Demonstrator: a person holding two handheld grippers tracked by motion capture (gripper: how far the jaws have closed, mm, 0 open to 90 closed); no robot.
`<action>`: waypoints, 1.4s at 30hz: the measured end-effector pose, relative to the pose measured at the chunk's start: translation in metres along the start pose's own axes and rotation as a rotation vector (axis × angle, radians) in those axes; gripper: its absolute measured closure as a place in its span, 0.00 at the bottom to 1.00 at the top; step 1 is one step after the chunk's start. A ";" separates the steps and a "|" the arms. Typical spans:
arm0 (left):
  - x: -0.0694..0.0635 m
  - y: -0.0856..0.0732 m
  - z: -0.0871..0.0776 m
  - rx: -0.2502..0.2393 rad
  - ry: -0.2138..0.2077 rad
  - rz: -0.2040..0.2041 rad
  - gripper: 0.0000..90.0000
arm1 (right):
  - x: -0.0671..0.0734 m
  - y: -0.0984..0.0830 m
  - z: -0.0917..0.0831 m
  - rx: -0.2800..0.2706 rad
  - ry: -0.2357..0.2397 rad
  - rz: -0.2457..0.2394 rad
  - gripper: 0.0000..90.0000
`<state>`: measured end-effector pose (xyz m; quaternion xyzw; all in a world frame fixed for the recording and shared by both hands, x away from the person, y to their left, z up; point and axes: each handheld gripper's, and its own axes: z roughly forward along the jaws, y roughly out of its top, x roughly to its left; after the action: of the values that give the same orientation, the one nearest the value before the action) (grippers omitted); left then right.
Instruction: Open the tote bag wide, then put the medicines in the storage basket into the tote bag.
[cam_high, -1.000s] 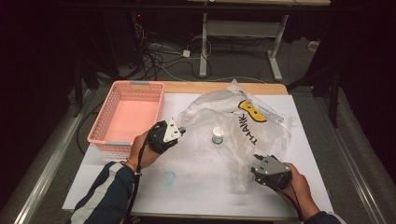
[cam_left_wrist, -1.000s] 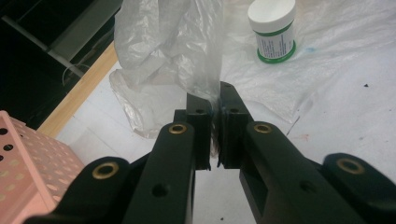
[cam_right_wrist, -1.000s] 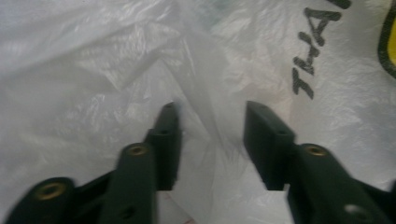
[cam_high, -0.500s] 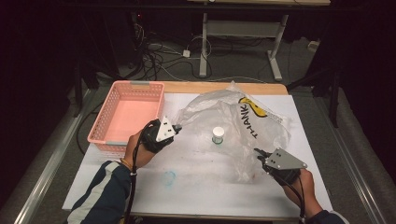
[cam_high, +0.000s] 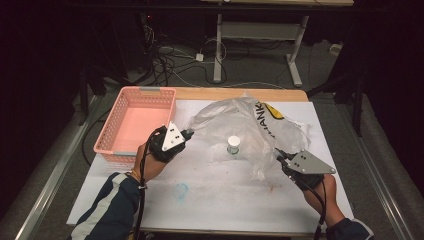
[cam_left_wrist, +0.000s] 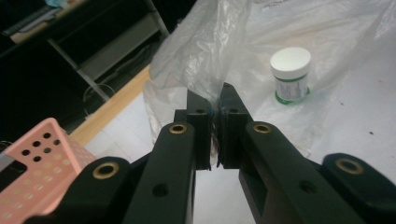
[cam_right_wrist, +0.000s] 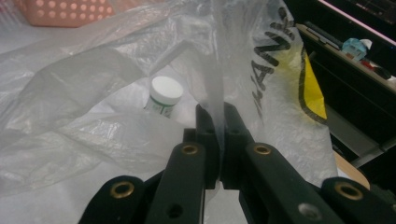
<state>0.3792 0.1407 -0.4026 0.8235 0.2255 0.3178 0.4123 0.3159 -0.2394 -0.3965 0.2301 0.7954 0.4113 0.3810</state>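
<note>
A clear plastic bag (cam_high: 250, 122) with black lettering and a yellow patch lies spread on the white table (cam_high: 225, 195). A small white-capped jar (cam_high: 233, 145) stands upright at its middle, seen through the film. My left gripper (cam_high: 189, 133) is shut on the bag's left edge (cam_left_wrist: 205, 70); the jar (cam_left_wrist: 290, 74) stands beyond it to the right. My right gripper (cam_high: 278, 155) is shut on the bag's right front edge (cam_right_wrist: 219, 93), with the jar (cam_right_wrist: 163, 95) behind the film to the left.
A pink perforated basket (cam_high: 136, 125) stands at the table's left, close to my left hand. A faint blue ring mark (cam_high: 181, 189) is on the table near the front. Desk legs and cables lie on the floor beyond the far edge.
My right gripper has moved outward to the right and slightly back, drawing the bag's edge with it. The left gripper has shifted a little left, and the bag is spread wider.
</note>
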 end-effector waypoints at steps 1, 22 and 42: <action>0.001 0.000 -0.001 -0.011 0.005 -0.004 0.93 | -0.002 0.001 0.001 -0.005 -0.008 0.003 1.00; 0.024 0.010 -0.038 -0.170 0.052 -0.036 0.95 | -0.011 0.037 0.002 -0.124 0.007 -0.008 1.00; 0.033 0.031 -0.045 -0.252 0.063 -0.068 0.95 | -0.025 0.071 0.001 -0.227 0.013 0.018 1.00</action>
<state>0.3733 0.1682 -0.3451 0.7469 0.2242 0.3550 0.5156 0.3360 -0.2164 -0.3275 0.1898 0.7439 0.5037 0.3960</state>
